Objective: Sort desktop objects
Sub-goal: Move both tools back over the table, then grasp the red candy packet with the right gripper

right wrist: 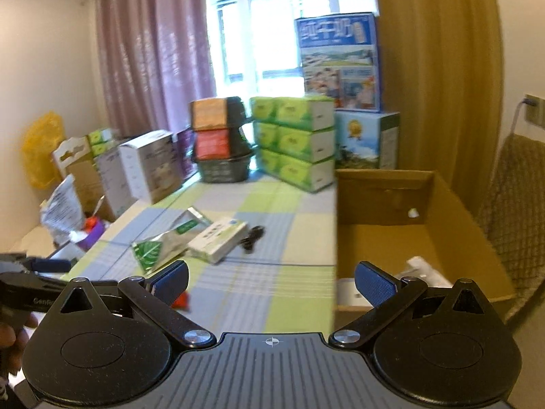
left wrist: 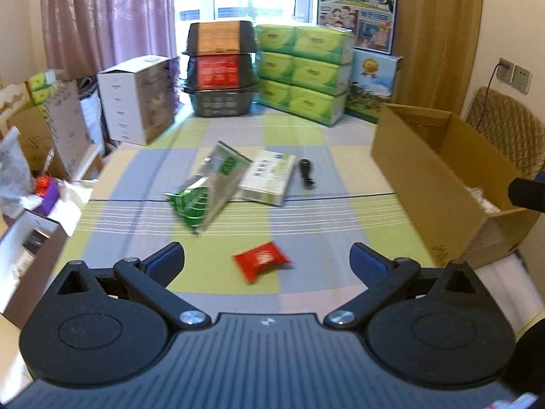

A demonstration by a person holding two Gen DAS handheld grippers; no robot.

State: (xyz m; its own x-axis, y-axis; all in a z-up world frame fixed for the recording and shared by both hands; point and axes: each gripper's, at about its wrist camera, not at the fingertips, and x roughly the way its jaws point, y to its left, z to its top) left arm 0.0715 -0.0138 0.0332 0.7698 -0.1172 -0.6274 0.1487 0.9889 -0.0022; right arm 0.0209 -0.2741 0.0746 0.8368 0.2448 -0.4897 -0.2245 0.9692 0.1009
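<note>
Left gripper (left wrist: 267, 259) jaws spread wide, nothing held, hovering over the checked tablecloth (left wrist: 340, 177). Red packet (left wrist: 261, 260) lies on the cloth, seen between the fingers, not touching either pad. Further out, mid-table: green-and-silver pouch (left wrist: 204, 191) leaning on a white-green box (left wrist: 269, 177), small black item (left wrist: 306, 172) just beside the box, too blurred to identify. Right gripper (right wrist: 272, 281) also spread wide, empty, sitting over the edge where the cloth meets the open cardboard box (right wrist: 460, 211). White items (right wrist: 422, 267) in the box bottom, partly hidden behind the right finger. Stacked green cartons (right wrist: 293, 136) and black baskets (right wrist: 221, 139) at the far end. Both views motion-blurred.
</note>
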